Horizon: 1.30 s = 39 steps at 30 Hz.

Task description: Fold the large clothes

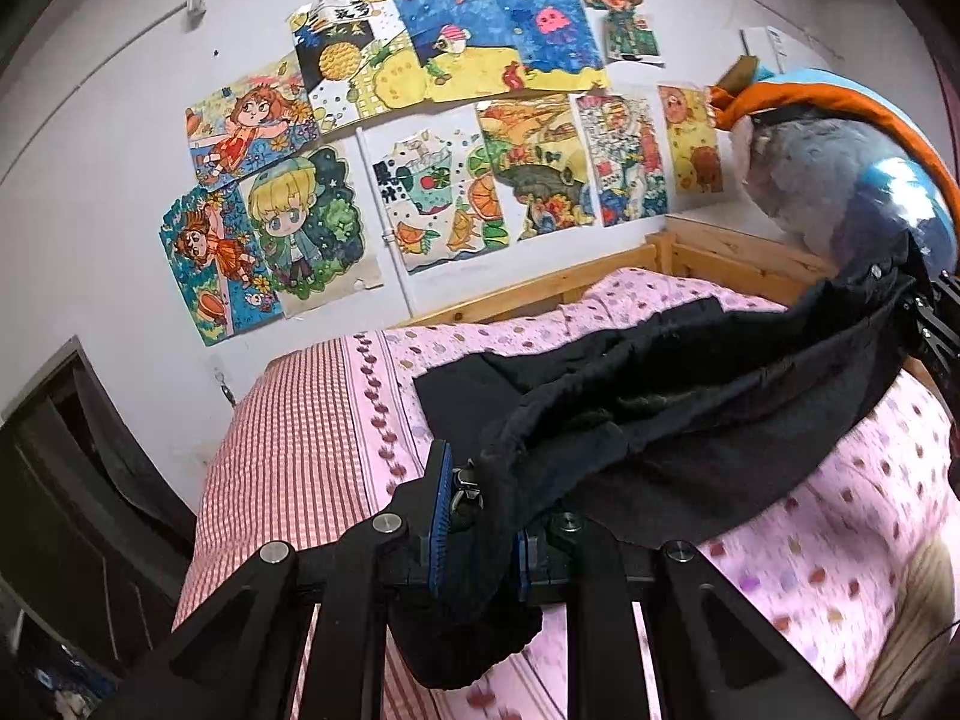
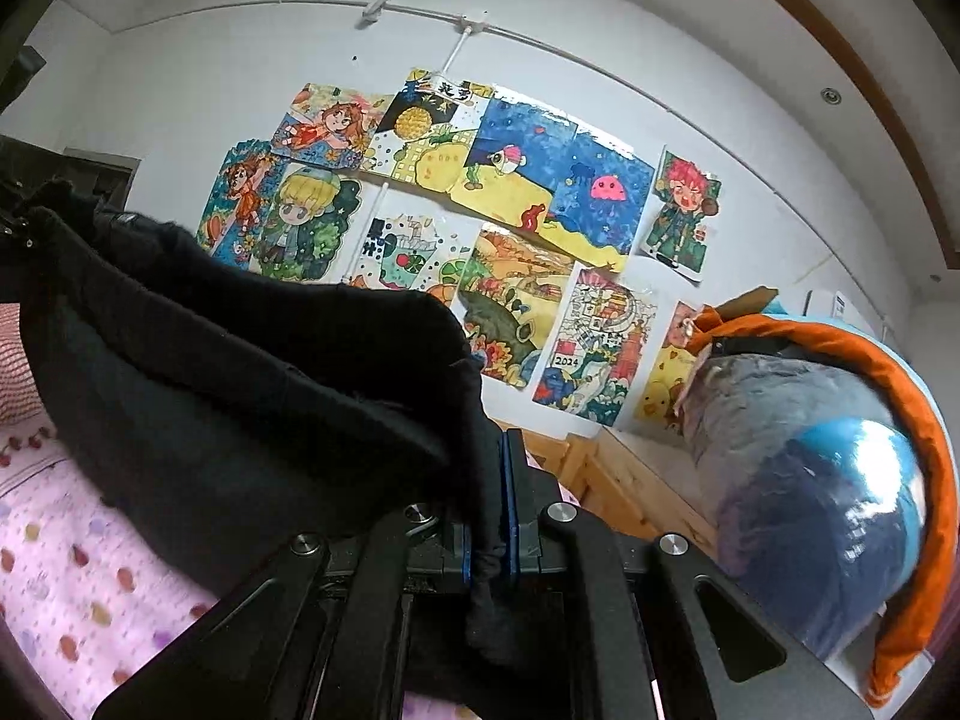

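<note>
Black knit garment [image 1: 690, 384], soft and limp, sags between our tools above the pink bed [image 1: 384, 378]. Left tool [image 1: 477, 516] and right tool [image 2: 489, 510] each pinch a bunched edge. We judge it light; corners grip best.

Both wrist views look along their jaws, close over the bed [image 1: 312, 420], sharing the drawing-covered wall [image 2: 180, 96].

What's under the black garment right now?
Under the black garment, stretched between left gripper and right gripper, lies the pink dotted bedsheet. The sheet directly beneath the cloth is covered, so anything there is unseen.
</note>
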{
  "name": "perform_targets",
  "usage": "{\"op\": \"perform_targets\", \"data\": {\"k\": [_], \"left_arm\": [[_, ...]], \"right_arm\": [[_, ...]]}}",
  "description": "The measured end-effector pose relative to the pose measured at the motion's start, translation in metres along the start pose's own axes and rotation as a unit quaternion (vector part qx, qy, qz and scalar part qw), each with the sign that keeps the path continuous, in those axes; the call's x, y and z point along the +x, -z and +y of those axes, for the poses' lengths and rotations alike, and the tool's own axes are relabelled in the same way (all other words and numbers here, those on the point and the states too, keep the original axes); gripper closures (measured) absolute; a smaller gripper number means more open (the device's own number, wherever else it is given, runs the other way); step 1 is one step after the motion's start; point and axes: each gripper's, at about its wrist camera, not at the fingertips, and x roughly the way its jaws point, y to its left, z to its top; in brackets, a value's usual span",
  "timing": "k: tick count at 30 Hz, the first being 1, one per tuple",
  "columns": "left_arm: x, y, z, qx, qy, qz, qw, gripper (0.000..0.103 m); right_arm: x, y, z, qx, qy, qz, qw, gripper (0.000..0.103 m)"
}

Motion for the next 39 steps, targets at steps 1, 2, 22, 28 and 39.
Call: {"op": "perform_targets", "data": {"k": [1, 2, 22, 28, 39], "left_arm": [[0.005, -0.003, 0.0, 0.001, -0.003, 0.0, 1.0, 0.087], [0.016, -0.01, 0.001, 0.003, -0.01, 0.001, 1.0, 0.087], [0.207, -0.062, 0.017, -0.048, -0.042, 0.003, 0.998, 0.087], [0.265, -0.058, 0.013, -0.058, -0.045, 0.029, 0.9969, 0.087], [0.323, -0.041, 0.006, -0.064, -0.041, 0.054, 0.9957, 0.087]], "right_arm": [[0.012, -0.005, 0.0, -0.003, 0.0, 0.002, 1.0, 0.096], [0.021, -0.007, 0.001, -0.004, -0.001, 0.003, 1.0, 0.096], [0.23, -0.009, 0.036, -0.017, 0.019, 0.043, 0.999, 0.096], [0.286, 0.005, 0.048, -0.032, 0.013, 0.073, 0.997, 0.096], [0.331, 0.033, 0.07, -0.033, 0.017, 0.101, 0.994, 0.096]]}}
